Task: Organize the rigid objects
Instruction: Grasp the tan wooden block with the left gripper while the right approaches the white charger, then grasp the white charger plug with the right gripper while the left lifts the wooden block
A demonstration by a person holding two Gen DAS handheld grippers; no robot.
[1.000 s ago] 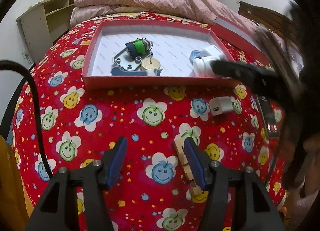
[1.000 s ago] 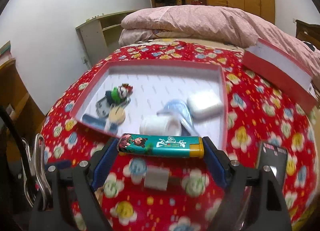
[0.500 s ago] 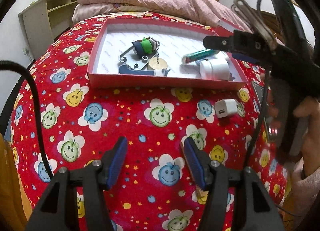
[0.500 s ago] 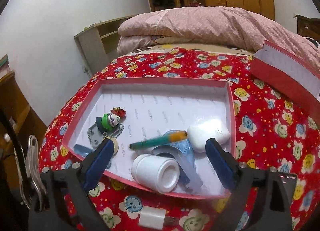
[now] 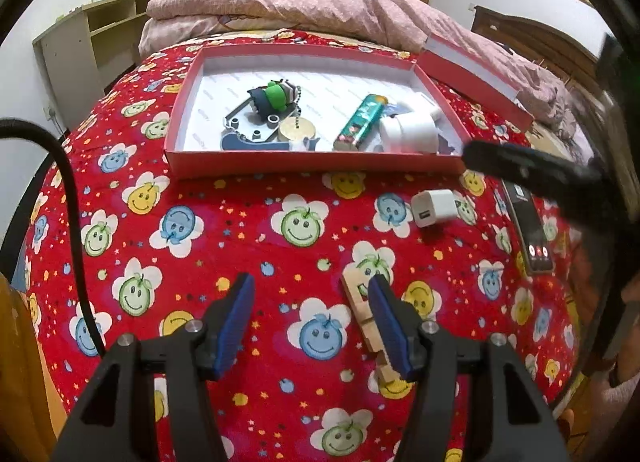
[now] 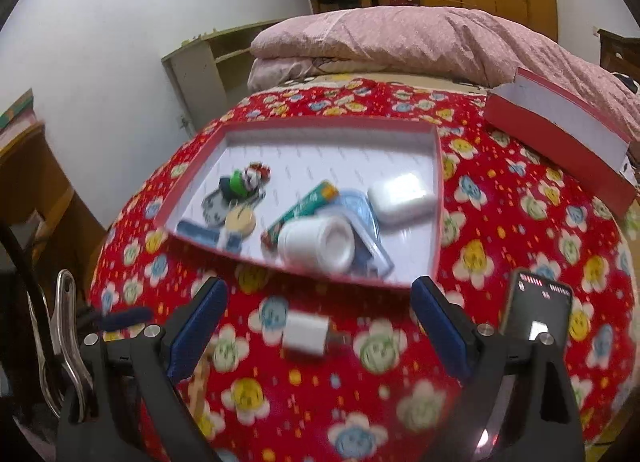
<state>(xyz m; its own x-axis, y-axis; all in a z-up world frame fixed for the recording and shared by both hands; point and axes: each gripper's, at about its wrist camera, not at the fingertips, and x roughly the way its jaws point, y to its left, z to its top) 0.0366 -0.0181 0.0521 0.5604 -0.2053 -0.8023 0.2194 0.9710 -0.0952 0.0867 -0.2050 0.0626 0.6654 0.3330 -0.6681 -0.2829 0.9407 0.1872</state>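
Note:
A red box [image 5: 316,164] [image 6: 304,268] lies on the smiley-print bedspread. In it lie a teal lighter [image 5: 360,122] [image 6: 304,210], a white jar [image 5: 408,134] [image 6: 320,242], a green toy keychain [image 5: 274,96] [image 6: 240,182], a white case [image 6: 400,196] and a blue holder. A white charger cube [image 5: 434,208] [image 6: 308,336] and a wooden clip [image 5: 366,316] lie on the spread in front of the box. My left gripper [image 5: 312,320] is open and empty, its right finger beside the clip. My right gripper [image 6: 318,326] is open and empty, just above the charger cube.
A phone [image 5: 528,234] [image 6: 536,312] with a lit screen lies right of the charger. The red box lid [image 5: 476,74] [image 6: 560,138] rests at the back right. A pink quilt [image 5: 320,2] is heaped behind the box. A black cable [image 5: 68,190] runs at left.
My right gripper opened and dropped the teal lighter into the box, then drew back toward the charger cube. My left gripper stayed open, shifting slightly.

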